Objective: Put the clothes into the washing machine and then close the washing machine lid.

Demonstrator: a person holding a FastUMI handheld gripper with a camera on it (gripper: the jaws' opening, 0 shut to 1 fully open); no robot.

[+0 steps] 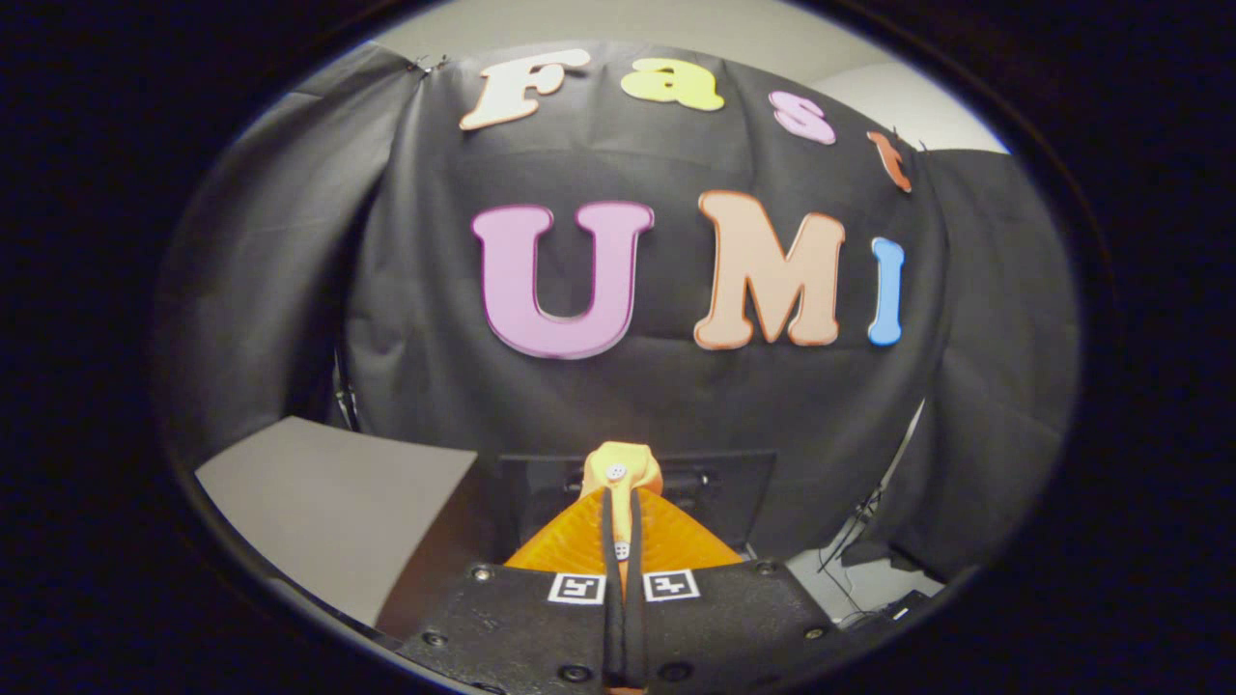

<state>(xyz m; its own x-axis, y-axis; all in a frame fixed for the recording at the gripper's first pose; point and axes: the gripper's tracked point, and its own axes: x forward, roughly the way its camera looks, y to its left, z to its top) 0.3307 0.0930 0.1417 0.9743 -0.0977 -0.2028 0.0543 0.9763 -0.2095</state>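
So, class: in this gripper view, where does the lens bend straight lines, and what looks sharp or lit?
Gripper view: fisheye bows the black cloth wall and grey tabletop edges; soft, even light, no glare; the gripper, shut on the orange garment, looks sharp; the rim darkens.

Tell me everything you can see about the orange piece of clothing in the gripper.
The orange garment looks like soft cloth, bright orange where it fans out to either side of the fingers and paler at the folded top, with small white buttons. It is pinched between the closed fingers of the gripper and held up off the surface, its bunched top poking above the fingertips in front of a dark box-like object. Nothing else visibly touches it.
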